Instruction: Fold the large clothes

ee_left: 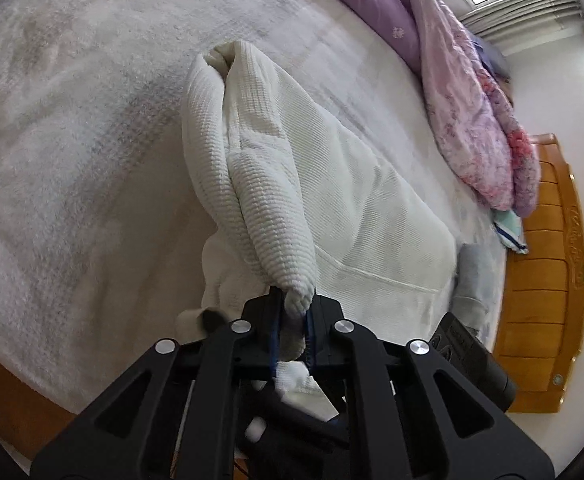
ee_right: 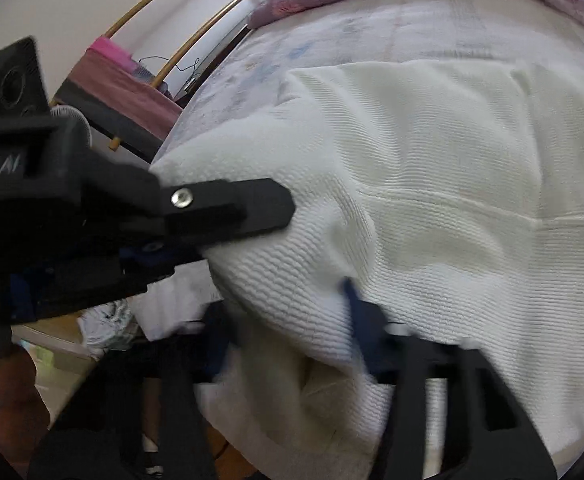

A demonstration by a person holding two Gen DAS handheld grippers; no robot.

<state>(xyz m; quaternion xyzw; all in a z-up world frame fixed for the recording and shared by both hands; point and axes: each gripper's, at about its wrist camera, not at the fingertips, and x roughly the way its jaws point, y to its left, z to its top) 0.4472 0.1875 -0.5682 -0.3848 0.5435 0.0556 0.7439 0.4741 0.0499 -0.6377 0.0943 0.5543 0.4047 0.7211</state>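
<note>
Item one, left claw [ee_left: 292,316]: clamped on a bunched roll of the white knit garment [ee_left: 331,184], which I hold lifted off the bed [ee_left: 72,140]; the roll runs from the claw toward twelve o'clock and ends in a gathered knob. Item two, right claw [ee_right: 288,320]: blurred in its own view, cloth bulging between its jaws at the garment's near edge; I cannot tell whether the pads press on it. From the left view only a dark part of it shows at four o'clock, beside the garment's lower corner. Item three, the garment itself: its main body lies spread over the bed, a sewn seam crossing it, one side drawn up into the roll I hold. Item four, surroundings: pink-and-purple quilt [ee_left: 471,120] heaped along the far side of the bed from one to three o'clock, wooden bed frame [ee_left: 543,280] at three o'clock. Progress, as I judge it: early. One portion is gathered and raised for a fold; no flat, squared fold shows yet, so laying this part across the body, smoothing and the further folds all remain.
</note>
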